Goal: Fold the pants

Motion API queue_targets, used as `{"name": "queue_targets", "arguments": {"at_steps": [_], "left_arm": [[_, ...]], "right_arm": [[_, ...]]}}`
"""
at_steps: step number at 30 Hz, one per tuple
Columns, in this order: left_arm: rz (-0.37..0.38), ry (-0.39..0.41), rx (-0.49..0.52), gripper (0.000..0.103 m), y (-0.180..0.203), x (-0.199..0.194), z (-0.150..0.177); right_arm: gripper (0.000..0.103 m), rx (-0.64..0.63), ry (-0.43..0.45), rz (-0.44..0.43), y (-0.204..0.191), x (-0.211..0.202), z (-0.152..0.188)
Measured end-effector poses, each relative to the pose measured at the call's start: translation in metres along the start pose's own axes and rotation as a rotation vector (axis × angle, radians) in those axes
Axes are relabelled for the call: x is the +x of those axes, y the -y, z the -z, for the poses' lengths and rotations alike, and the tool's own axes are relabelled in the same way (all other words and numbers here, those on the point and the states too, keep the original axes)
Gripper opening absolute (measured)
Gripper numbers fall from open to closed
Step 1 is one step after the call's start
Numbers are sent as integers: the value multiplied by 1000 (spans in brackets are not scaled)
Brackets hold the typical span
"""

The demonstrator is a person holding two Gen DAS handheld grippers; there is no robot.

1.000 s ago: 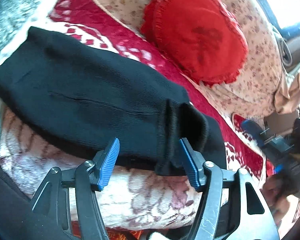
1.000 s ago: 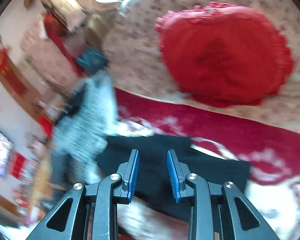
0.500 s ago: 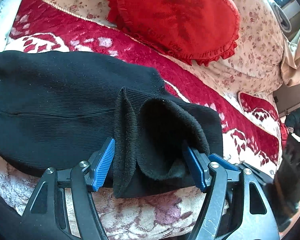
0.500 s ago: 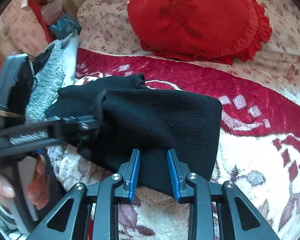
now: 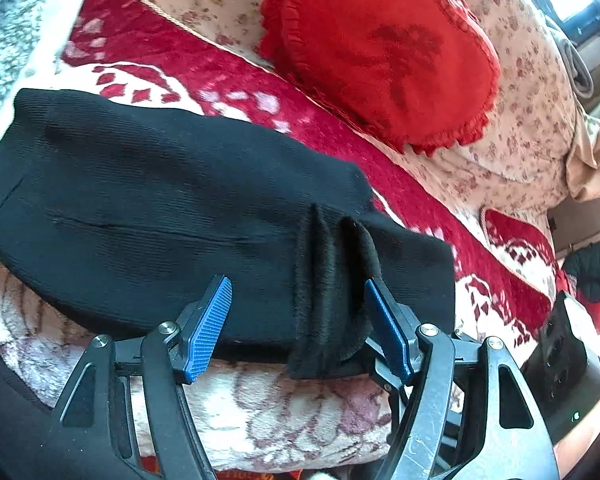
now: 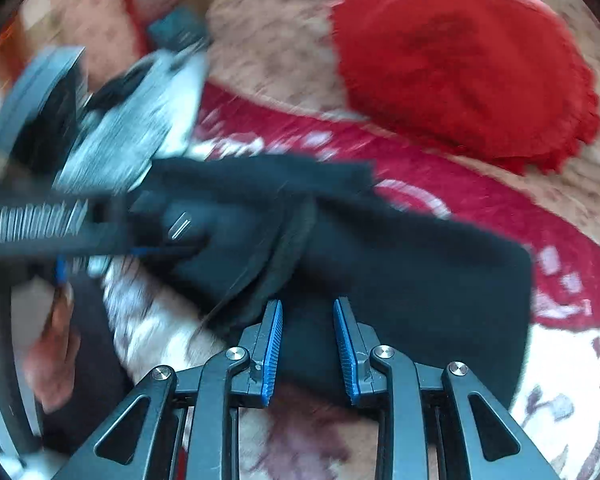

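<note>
Black knit pants [image 5: 172,208] lie folded on a red and cream patterned blanket [image 5: 292,408]. A fuzzy-lined edge of them [image 5: 332,292] stands up in folds. My left gripper [image 5: 296,304] is open wide at the pants' near edge, and the folded edge rests against its right finger. The right wrist view is blurred. In it the pants [image 6: 420,280] lie across the middle. My right gripper [image 6: 306,322] is partly open and empty over their near edge. The left gripper's body [image 6: 60,224] shows there at the left.
A red heart-shaped frilled cushion [image 5: 380,52] leans on the floral sofa back [image 5: 512,128], also in the right wrist view [image 6: 464,56]. A grey fuzzy cloth [image 5: 8,28] lies at the far left. The right gripper's dark body [image 5: 564,364] shows low right.
The left gripper pulled back from the pants' fuzzy edge, which settled into narrower folds. The right gripper swung fast; its view went from sharp to blurred. Its gap stayed the same.
</note>
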State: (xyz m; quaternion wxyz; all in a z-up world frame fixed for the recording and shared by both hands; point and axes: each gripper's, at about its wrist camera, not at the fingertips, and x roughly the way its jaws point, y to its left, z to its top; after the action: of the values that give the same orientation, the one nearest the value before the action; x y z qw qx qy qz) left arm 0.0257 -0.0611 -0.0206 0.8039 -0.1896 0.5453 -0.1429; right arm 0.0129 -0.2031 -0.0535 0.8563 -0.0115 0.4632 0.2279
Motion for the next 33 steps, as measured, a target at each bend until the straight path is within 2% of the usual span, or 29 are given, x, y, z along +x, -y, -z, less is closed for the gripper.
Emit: {"name": "queue_targets", "arguments": {"at_steps": [2, 5, 7, 9, 10, 11, 12, 13, 16, 18, 21, 24, 27, 29, 33], "left_arm": [[5, -6, 24, 69, 9, 4, 1], [-12, -26, 76, 72, 23, 19, 4], [-35, -39, 81, 72, 28, 32, 5], [-55, -20, 95, 72, 34, 37, 6], [-42, -3, 111, 71, 38, 37, 7], [-21, 0, 125, 51, 43, 38, 7], [-19, -12, 136, 21, 46, 40, 7], [-26, -32, 154, 16, 50, 44, 6], [-26, 5, 198, 13, 56, 35, 1], [2, 45, 192, 13, 51, 19, -9], [-4, 83, 185, 13, 42, 5, -19], [-49, 66, 152, 13, 21, 11, -22], [-61, 30, 99, 13, -1, 27, -18], [-63, 43, 108, 13, 0, 29, -16], [-72, 51, 133, 15, 8, 23, -18]], "right_arm": [[27, 10, 4, -12, 4, -10, 5], [27, 118, 43, -48, 35, -38, 10], [27, 174, 75, -8, 57, -51, 14], [27, 221, 68, 31, 75, -54, 20], [26, 253, 53, 44, 84, -52, 23], [27, 277, 48, 34, 90, -50, 27], [26, 294, 52, 19, 94, -50, 29], [26, 318, 60, 8, 98, -50, 30], [26, 330, 85, 11, 96, -56, 25], [26, 313, 106, 11, 93, -61, 20], [26, 269, 132, 2, 81, -65, 4], [27, 213, 125, 10, 66, -54, -8], [27, 193, 66, 18, 59, -22, -13], [27, 202, 27, 22, 59, -1, -11], [27, 207, 35, 28, 57, -13, -13]]}}
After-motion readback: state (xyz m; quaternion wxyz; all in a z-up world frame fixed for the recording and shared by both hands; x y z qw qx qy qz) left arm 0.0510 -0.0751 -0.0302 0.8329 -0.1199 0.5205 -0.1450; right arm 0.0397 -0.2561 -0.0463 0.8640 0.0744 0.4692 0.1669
